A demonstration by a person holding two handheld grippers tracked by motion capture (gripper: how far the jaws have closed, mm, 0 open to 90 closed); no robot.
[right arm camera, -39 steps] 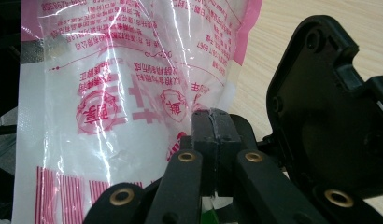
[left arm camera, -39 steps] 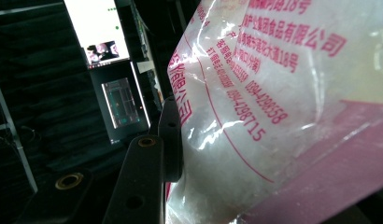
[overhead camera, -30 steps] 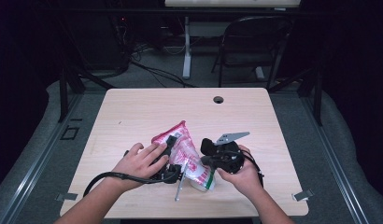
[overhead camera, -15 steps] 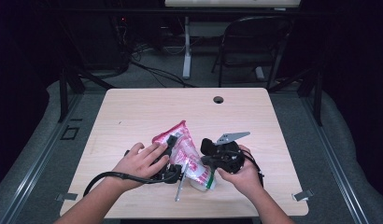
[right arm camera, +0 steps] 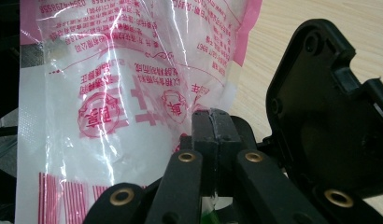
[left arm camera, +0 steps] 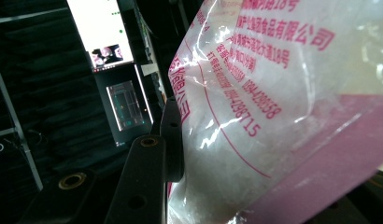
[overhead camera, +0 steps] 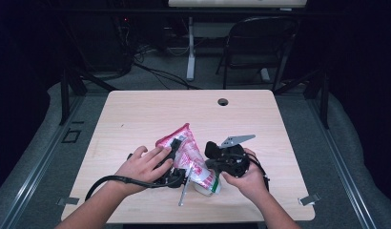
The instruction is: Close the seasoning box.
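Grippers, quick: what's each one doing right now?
Left gripper: closed on the pink and clear bag, bag between its jaws.
Right gripper: jaws shut together, pinching the bag's edge.

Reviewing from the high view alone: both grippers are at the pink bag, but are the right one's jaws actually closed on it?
Observer: Yes. In the right gripper view the right gripper has its pads pressed together, and the film of the bag looks caught between them.
Operator: And the left one?
Observer: The left gripper has one pad flat against the side of the bag; its other jaw is hidden behind the bag.
Operator: What is in the bag?
Observer: The film is clear with pink print, and there is something white inside; I cannot tell what it is.
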